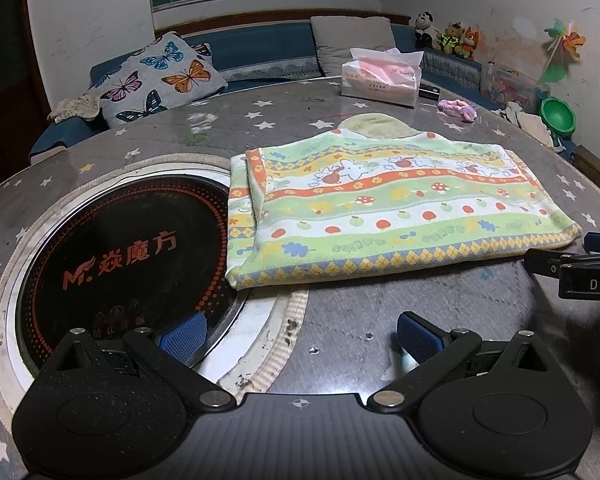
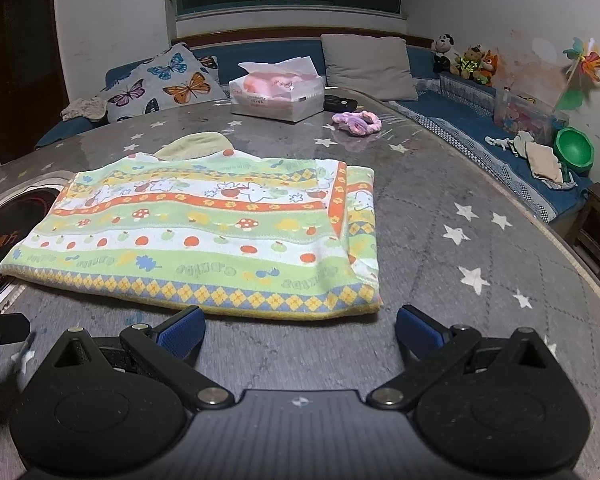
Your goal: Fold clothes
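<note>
Green striped towel [image 1: 384, 208] lies folded on my table [image 2: 480, 208]. My left gripper [image 1: 300, 338] and right gripper [image 2: 300, 334] both gape wide, empty, just short of it.

Soft terry cloth seen in the folded towel [image 2: 204, 232], glossy clear covering over the quilted star-print tablecloth [image 2: 480, 240], textured blue rubber on the fingertips [image 2: 182, 332].

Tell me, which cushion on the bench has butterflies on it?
The butterfly cushion, on the left of the blue bench. The other cushion, further right, is plain grey.
</note>
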Tool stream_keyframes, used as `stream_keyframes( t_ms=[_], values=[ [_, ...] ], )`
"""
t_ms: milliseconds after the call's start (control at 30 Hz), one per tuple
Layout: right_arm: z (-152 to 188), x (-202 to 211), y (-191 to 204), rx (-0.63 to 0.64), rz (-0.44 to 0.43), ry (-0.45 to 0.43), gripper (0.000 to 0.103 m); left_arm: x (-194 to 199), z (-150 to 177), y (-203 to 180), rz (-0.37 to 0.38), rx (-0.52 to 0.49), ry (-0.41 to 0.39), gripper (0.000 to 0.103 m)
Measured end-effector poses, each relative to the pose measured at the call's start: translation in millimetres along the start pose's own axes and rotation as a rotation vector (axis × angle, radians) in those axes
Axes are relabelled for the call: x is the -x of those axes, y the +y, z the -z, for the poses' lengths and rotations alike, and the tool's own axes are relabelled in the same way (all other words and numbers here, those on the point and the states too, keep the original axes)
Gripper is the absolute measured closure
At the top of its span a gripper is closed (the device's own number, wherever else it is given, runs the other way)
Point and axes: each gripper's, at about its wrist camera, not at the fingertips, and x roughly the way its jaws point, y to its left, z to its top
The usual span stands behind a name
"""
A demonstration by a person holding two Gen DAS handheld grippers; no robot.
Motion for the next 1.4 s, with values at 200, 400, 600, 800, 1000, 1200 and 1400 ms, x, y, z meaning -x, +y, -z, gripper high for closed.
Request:
stream_keyframes(
  t_ms=[200,400,600,800,1000,1200,1400],
  values=[
    [-4,-6,5,0.004,0.005,-0.005,0.000,-3,-2,5,-0.009,0.003,0.004,0.000],
    [-10,-13,10,0.003,0.007,-0.007,0.000,-4,-6,16,-0.027,0.020,0.004,0.000],
    [-17,-22,13,-0.005,0.010,-0.012,0.000,-5,-10,21,-0.033,0.022,0.004,0.000],
    [-28,-37,17,-0.034,0.030,-0.023,0.000,-7,-14,26,-0.043,0.025,0.007,0.000],
    [-37,-51,23,-0.050,0.049,-0.049,0.000,-6,-12,37,-0.048,0.036,0.017,0.000],
    [-38,-53,25,-0.044,0.053,-0.053,0.000,-4,-6,51,-0.051,0.056,0.027,0.000],
    [-37,-52,24,-0.047,0.051,-0.053,0.000,6,5,72,-0.059,0.088,0.015,0.000]
  ],
)
